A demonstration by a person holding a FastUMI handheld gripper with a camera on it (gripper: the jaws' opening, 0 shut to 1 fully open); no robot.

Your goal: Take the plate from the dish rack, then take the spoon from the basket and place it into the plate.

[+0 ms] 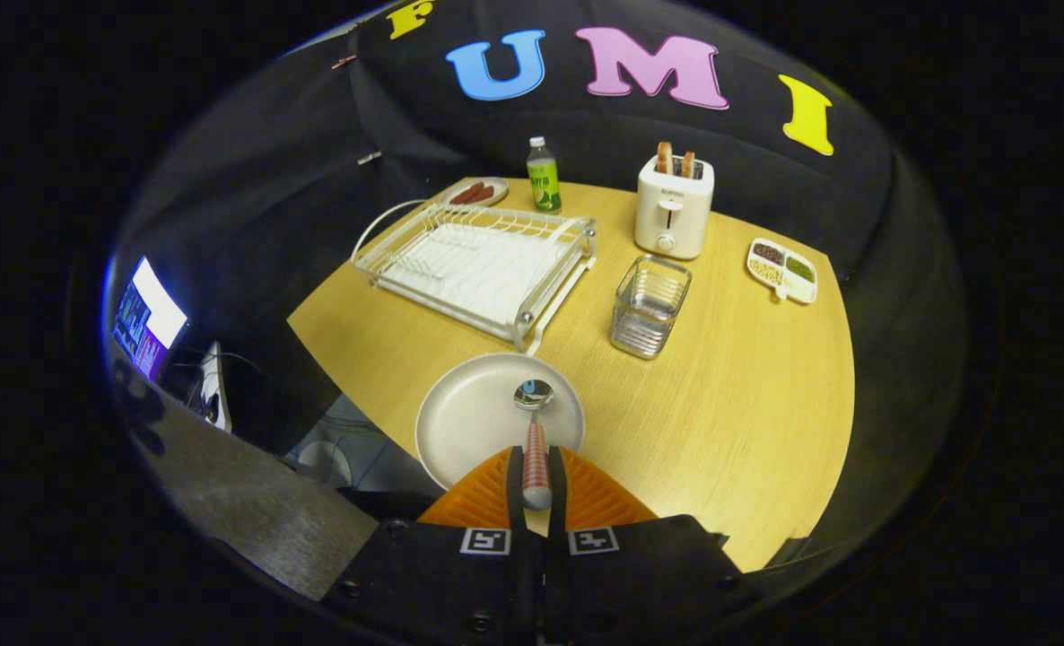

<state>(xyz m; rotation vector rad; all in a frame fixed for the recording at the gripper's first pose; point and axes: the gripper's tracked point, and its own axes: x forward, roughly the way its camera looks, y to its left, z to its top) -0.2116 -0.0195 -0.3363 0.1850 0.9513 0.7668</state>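
Note:
A round pale plate lies on the wooden table near its front edge, just ahead of my fingers. My gripper is shut on the spoon, gripping its red-and-white striped handle. The spoon's shiny bowl points away from me and hangs over the plate's middle; I cannot tell whether it touches the plate. Beyond the plate stands the white wire dish rack with nothing in it. To its right is the clear basket, which also holds nothing.
A white toaster with two slices stands behind the basket. A green bottle and a small dish of sausages sit at the back. A divided snack tray lies right. The table edge drops off left of the plate.

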